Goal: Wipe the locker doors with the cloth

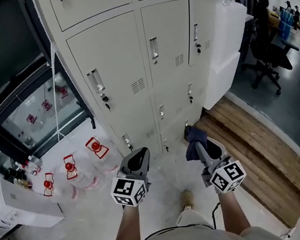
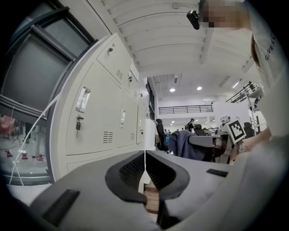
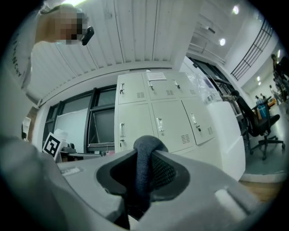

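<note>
**Head view with the two gripper views.** The left gripper is held low, in front of the bottom row of the pale grey locker doors. Its fingers are brought together tip to tip, with nothing between them.

The right gripper is just beside the left one and level with it. Its fingers are clamped on the dark blue-grey cloth. The cloth is bunched, loops up over the fingertips and hangs in a fold beyond them. The right gripper view shows the cloth held clear of the doors, with the lockers standing apart behind it.

Each door carries a metal handle, a lock and a small vent, and keys hang from some of the locks. Clear jugs with red caps stand on the floor to the left of the lockers, below a dark-framed window. To the right a white cabinet stands against the lockers, and a wooden platform lies at its foot. An office chair stands further off, and one shoe of the person shows between the forearms
</note>
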Action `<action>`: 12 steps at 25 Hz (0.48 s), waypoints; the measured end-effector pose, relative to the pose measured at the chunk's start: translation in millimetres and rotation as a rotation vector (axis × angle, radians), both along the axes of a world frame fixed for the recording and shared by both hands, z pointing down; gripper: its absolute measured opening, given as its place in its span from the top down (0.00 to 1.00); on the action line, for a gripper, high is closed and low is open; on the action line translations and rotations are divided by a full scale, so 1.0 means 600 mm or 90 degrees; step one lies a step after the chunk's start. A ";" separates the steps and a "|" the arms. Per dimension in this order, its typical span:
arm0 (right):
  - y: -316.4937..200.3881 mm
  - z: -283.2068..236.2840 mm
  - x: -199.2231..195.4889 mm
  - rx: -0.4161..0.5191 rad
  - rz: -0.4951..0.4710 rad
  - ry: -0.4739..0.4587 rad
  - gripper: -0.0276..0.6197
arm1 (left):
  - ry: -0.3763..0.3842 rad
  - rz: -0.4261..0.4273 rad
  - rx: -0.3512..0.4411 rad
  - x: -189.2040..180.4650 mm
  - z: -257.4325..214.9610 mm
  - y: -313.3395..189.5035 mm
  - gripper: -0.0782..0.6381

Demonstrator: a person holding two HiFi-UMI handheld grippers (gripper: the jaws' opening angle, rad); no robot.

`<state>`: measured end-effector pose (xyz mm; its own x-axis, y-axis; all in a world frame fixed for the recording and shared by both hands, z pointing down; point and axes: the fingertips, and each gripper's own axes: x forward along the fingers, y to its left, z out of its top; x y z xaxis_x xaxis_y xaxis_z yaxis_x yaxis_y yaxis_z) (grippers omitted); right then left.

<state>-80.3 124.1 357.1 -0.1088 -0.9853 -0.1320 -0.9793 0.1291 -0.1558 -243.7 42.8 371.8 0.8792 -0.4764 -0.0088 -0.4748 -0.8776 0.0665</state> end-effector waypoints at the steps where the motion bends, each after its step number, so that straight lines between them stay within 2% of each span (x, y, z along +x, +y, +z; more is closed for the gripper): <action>1: -0.023 -0.004 0.013 -0.001 -0.011 0.003 0.84 | 0.004 -0.009 -0.002 0.016 -0.005 -0.021 0.88; 8: -0.160 -0.037 0.106 0.007 -0.075 0.032 0.84 | 0.025 -0.054 -0.014 0.125 -0.032 -0.150 0.88; 12: -0.221 -0.054 0.157 0.016 -0.097 0.039 0.84 | 0.031 -0.073 -0.003 0.176 -0.045 -0.206 0.88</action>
<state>13.8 -8.3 324.5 -0.2649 -0.9532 -0.1455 -0.9559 0.2794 -0.0905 -138.0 -80.7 344.9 0.8178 -0.5735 -0.0483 -0.5678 -0.8176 0.0958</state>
